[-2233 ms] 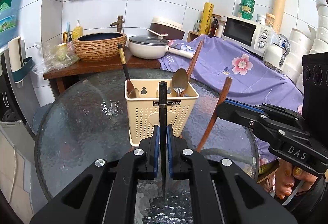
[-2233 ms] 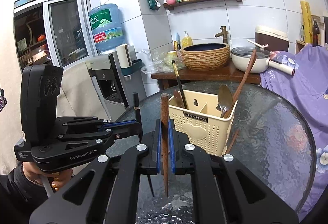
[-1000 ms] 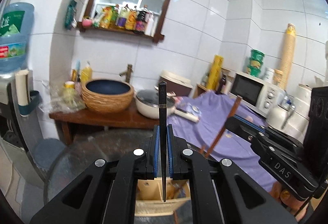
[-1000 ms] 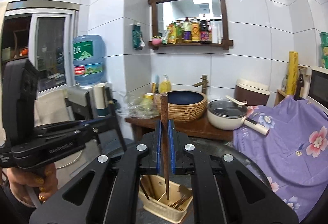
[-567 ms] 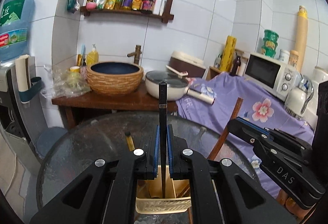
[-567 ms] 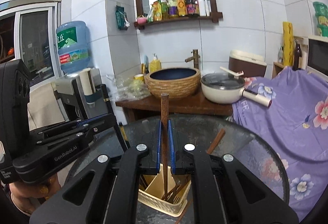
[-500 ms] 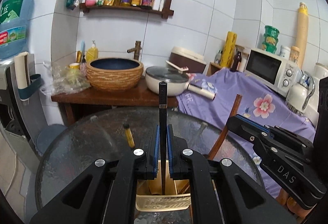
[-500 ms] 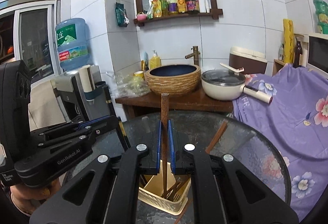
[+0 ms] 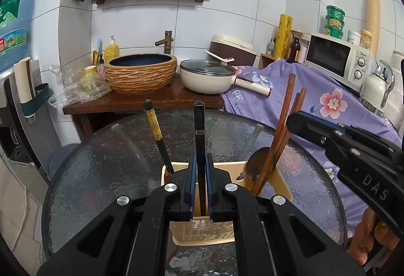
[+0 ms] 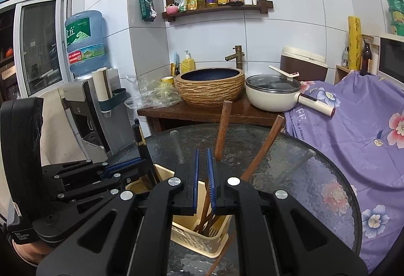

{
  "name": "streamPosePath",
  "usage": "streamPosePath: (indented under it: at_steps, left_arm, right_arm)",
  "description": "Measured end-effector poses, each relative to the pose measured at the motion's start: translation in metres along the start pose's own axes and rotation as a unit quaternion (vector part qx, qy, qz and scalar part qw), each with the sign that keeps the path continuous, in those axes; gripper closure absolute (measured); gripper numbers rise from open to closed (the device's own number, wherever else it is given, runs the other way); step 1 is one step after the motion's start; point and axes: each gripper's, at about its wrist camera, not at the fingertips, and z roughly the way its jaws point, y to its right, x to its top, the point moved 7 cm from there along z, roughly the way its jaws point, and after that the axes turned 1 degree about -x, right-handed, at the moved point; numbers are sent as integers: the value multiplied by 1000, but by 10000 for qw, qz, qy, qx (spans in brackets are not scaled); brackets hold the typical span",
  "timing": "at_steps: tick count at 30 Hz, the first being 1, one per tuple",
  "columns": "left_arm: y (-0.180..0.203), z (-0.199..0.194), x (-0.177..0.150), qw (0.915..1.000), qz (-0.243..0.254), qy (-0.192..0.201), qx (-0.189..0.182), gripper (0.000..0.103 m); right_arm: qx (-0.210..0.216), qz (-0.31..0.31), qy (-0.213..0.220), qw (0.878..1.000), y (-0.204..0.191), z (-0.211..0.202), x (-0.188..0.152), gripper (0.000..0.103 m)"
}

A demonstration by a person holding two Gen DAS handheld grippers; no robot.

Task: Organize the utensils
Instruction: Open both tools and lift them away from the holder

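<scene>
A: What is the left claw (image 9: 199, 184) doing?

B: It is gripping a black chopstick (image 9: 198, 134) upright, its lower end dipping into the cream utensil basket (image 9: 202, 230).

A: And the right claw (image 10: 204, 181)?

B: Its pads are standing slightly apart, gripping nothing; a brown chopstick (image 10: 222, 128) is leaning in the basket just right of them.

A: Room around the basket?

B: It is sitting mid-worktop (image 9: 106, 165), glass showing on every side.

Your two wrist views sit close above the cream utensil basket (image 9: 280, 182) (image 10: 186, 233) on the glass table (image 9: 106, 165) (image 10: 303, 175), angled downward, facing the tiled wall, both sharing basket, table, basin (image 9: 140, 73) (image 10: 209, 85).
</scene>
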Motion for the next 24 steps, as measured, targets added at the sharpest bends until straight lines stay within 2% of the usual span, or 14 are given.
streamPosePath:
  at_steps: [2,4,5,6,9,13,14,21,24]
  left_arm:
    - [1,0,-3,10000,29,-1,19,96]
    - [1,-3,-4,10000,64,27,45,96]
    - [1,-4,-5,10000,77,35,42,95]
    - [2,-5,-6,9999,101,41,35,95]
    - [4,-10,-10,9998,204,61,56,90]
    - [8,-19,-14,9995,286,142,52,63]
    - [9,-23,-16,9993,305,187,53,61]
    - [13,-38,-28,9987,444,248,53,59]
    - [10,-42,-34,9988,411,244,38,54]
  right_arm:
    - [-26,-24,2,10000,0,-2,-1,91]
    - [-43,-32,66,10000,0,-7,-2,76]
    - [-56,-28,120,9999,0,-11,-2,61]
    - [-78,-32,185,9998,0,-14,-2,53]
    - [-93,-74,256,9996,-1,-24,-2,53]
    - [-71,-73,312,9995,-3,-35,-5,50]
    - [-53,-71,322,9994,-4,-38,-7,48]
    - [-52,86,338,9994,1,-53,-20,45]
    - [-127,169,256,9994,6,-56,-30,41]
